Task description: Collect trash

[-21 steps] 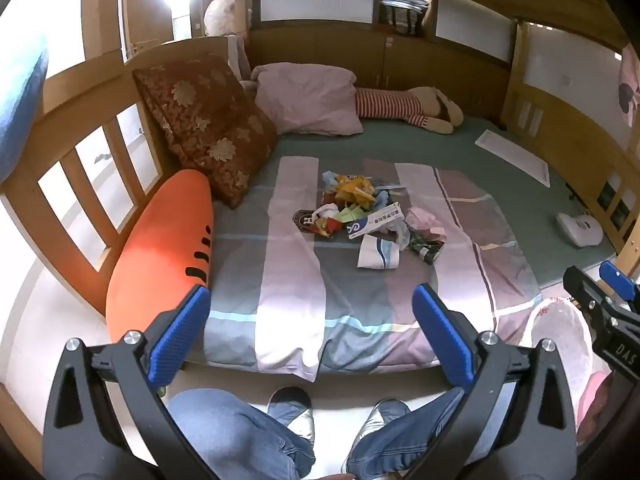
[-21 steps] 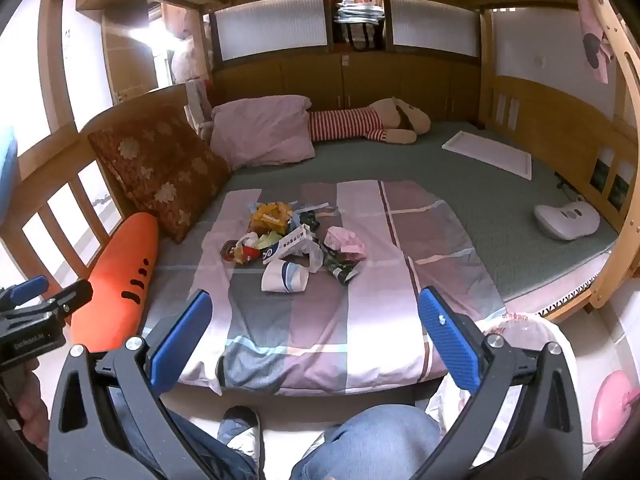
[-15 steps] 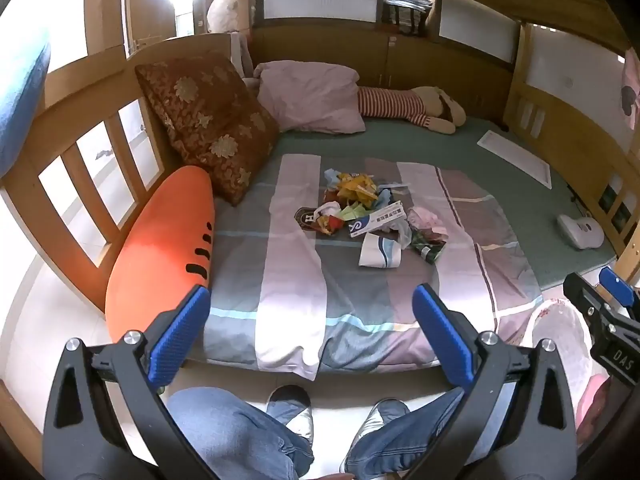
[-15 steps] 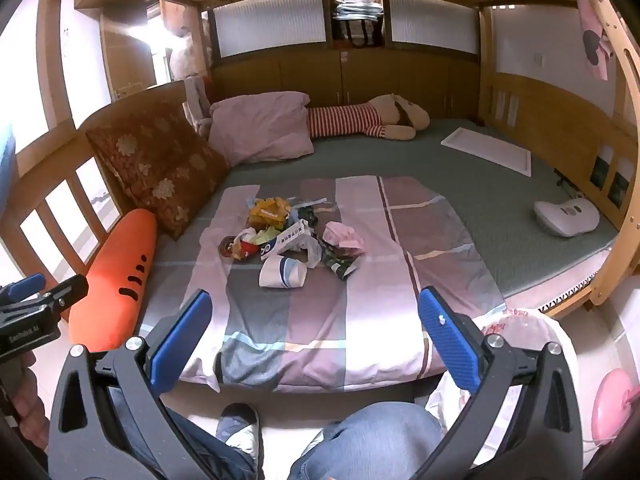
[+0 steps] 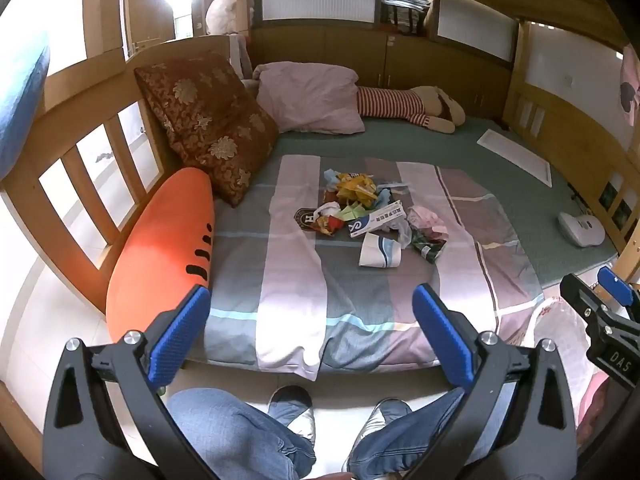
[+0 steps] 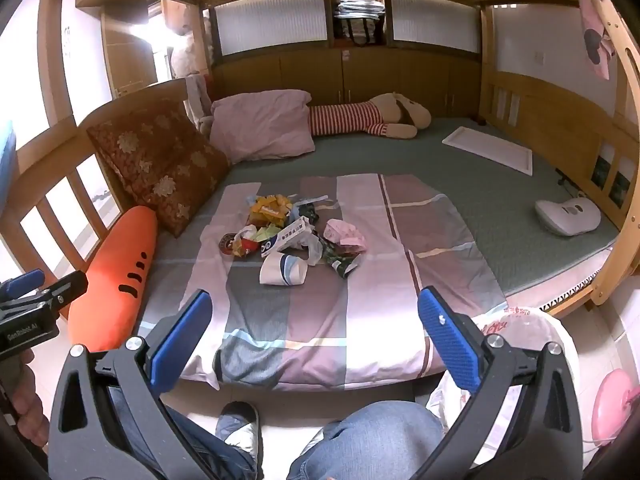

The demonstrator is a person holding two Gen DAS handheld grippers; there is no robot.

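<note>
Left gripper (image 5: 310, 330): jaws spread wide, blue pads (image 5: 178, 336) holding nothing and touching nothing. Right gripper (image 6: 316, 334): jaws likewise spread wide, empty, clear of all contact. Both hang off the near edge of the striped blanket (image 5: 296, 280), above the person's knees.

Trash pile (image 5: 366, 210): heaped at the blanket's centre, well apart from both grippers. A flattened paper cup (image 5: 379, 254) lies at the pile's near side. A white plastic bag (image 6: 532, 332) sits off the blanket's near right corner.
</note>
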